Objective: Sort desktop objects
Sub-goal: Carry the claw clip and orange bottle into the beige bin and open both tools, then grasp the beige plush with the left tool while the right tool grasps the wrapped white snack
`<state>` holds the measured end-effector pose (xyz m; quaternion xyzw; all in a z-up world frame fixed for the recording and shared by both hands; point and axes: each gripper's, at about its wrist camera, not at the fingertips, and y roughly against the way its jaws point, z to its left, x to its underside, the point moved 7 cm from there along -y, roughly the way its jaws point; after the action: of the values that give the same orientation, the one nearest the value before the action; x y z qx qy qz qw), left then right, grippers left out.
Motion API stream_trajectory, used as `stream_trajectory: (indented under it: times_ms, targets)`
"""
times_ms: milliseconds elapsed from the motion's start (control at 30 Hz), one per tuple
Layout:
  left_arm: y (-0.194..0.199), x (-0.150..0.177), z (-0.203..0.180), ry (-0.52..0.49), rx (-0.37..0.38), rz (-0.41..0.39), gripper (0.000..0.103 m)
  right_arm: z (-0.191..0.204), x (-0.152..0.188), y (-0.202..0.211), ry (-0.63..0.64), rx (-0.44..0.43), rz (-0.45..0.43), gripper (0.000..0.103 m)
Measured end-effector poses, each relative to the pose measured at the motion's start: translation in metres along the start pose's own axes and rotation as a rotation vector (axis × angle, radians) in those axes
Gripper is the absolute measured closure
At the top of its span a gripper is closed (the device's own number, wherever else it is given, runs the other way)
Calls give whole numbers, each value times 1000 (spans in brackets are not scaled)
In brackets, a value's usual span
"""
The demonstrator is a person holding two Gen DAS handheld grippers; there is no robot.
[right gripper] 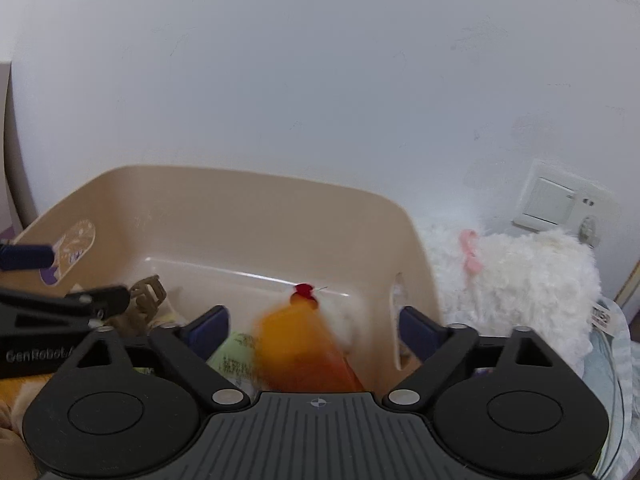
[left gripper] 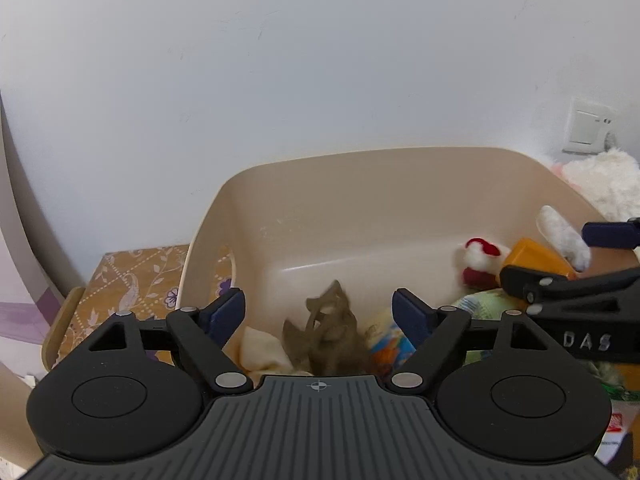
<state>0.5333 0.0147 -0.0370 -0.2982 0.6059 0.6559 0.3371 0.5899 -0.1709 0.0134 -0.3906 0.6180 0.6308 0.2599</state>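
Brown plastic claw hair clip: blurred, lying inside the beige plastic tub, its long axis tilted up toward the tub's back wall, toothed end uppermost. It sits between the spread fingers of the left gripper, untouched by either pad; the jaws stand released.

Orange wedge-shaped block, smooth and blurred, narrow end pointing up and away, lies between the blue pads of the right gripper. Those jaws are likewise wide apart and clear of it.

Tub: rounded corners, glossy walls, oval handle cut-outs. Contents around the clip: a cream cloth piece, a multicoloured printed ball, a pale green printed packet, a red-and-white fluffy plush toy.

Outside the tub, at its right: a white woolly plush with pink bow, against the white wall below a white switch plate. To its left: a floral brown tablecloth.
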Motion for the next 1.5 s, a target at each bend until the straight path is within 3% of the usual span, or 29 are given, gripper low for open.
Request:
stream_trajectory:
  times_ms: [133, 367, 533, 733, 900, 1033, 1167, 1400, 1500]
  targets:
    - [16, 1, 2, -1, 0, -22, 18, -3, -1, 28, -39, -7, -53, 0]
    - [56, 5, 7, 1, -3, -63, 18, 0, 3, 78, 36, 17, -130, 0]
    - [82, 13, 16, 13, -8, -73, 18, -12, 20, 106, -22, -21, -162, 0]
    - [105, 41, 27, 67, -1, -49, 18, -7, 62, 128, 66, -38, -128, 0]
    - [115, 71, 21, 18, -11, -12, 18, -4, 101, 148, 90, -58, -129, 0]
    - [116, 96, 23, 50, -8, 40, 18, -6, 132, 161, 97, -57, -113, 0]
    - [116, 114, 26, 43, -23, 63, 18, -17, 165, 171, 23, -32, -66, 0]
    - [119, 129, 28, 59, -8, 72, 18, -45, 220, 161, -176, 0, 90, 0]
    - [116, 135, 25, 51, -9, 85, 18, -52, 226, 160, -253, 1, 94, 0]
